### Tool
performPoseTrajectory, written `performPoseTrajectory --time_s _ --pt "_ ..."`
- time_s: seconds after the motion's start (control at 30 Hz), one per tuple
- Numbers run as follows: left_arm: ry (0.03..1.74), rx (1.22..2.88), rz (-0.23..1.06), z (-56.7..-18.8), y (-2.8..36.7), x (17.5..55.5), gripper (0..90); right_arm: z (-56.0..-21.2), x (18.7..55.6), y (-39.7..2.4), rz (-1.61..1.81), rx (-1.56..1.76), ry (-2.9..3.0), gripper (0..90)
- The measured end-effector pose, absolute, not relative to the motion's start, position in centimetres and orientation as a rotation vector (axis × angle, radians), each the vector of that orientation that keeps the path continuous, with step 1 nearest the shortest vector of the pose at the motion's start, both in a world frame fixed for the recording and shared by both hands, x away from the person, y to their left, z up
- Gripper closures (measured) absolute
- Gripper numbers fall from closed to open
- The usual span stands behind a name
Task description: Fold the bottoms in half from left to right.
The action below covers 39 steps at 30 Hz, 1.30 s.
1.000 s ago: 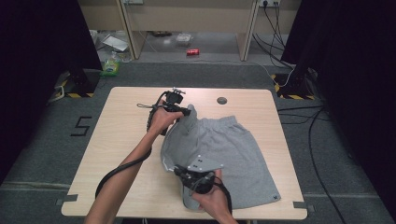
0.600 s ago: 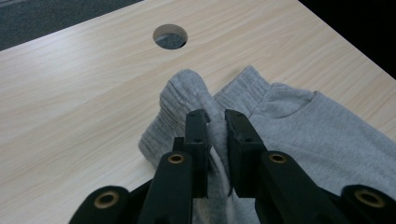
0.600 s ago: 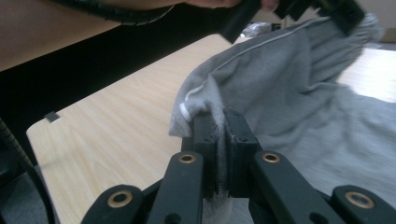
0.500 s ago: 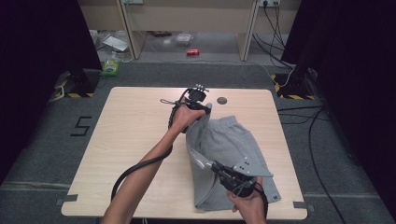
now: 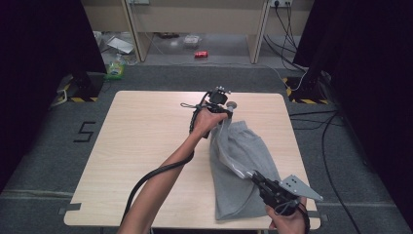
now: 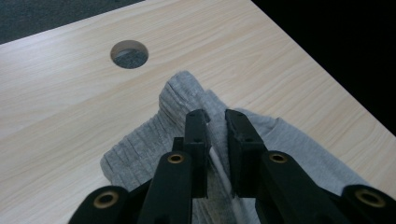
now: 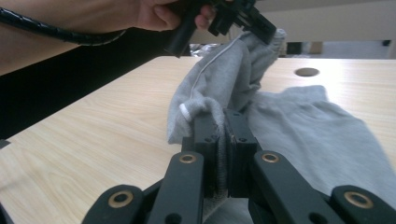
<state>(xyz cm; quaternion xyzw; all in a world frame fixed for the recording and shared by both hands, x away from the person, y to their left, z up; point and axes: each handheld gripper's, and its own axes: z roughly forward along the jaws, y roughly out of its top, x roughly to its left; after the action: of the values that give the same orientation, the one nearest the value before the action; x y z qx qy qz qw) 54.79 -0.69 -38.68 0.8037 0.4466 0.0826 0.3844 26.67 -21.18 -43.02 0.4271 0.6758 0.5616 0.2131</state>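
clamped on a fold of the grey garment (image 7: 280, 126) are the jaws of the right gripper (image 7: 223, 122) at the table's (image 5: 146, 141) near edge. the far waistband, with its white drawstring (image 6: 224, 175), is pinched by the left gripper (image 6: 215, 122) and held raised beside the cable hole (image 6: 129, 53). the cloth lies folded on the table's right half.

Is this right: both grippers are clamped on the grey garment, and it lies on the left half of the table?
Not quite. Both the left gripper and the right gripper are clamped on the grey garment, but the high view shows it lying on the right half of the table, not the left. Each gripper view shows fabric pinched between its fingers.
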Motion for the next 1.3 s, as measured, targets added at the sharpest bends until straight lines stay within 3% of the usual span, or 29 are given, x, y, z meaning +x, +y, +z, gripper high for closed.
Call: performPoseTrajectory --time_s 0.4,0.57,1.0,1.3 --pt "1.117 2.038 0.166 -39.6 -4.3 54.5 78.5 -44.2 25.3 -23.7 1.518 1.264 1.830 86.1" --pt "1.111 2.004 0.132 -39.9 -4.7 54.4 66.0 -44.5 25.4 -23.8 1.500 1.268 1.841 86.0" --pt "1.108 2.007 0.159 -39.8 -1.7 54.4 63.1 -44.8 25.5 -24.9 1.457 1.324 1.814 86.0" --pt "1.136 2.018 0.161 -41.1 1.4 54.7 62.2 -45.7 23.8 -26.8 1.371 1.389 1.785 86.1"
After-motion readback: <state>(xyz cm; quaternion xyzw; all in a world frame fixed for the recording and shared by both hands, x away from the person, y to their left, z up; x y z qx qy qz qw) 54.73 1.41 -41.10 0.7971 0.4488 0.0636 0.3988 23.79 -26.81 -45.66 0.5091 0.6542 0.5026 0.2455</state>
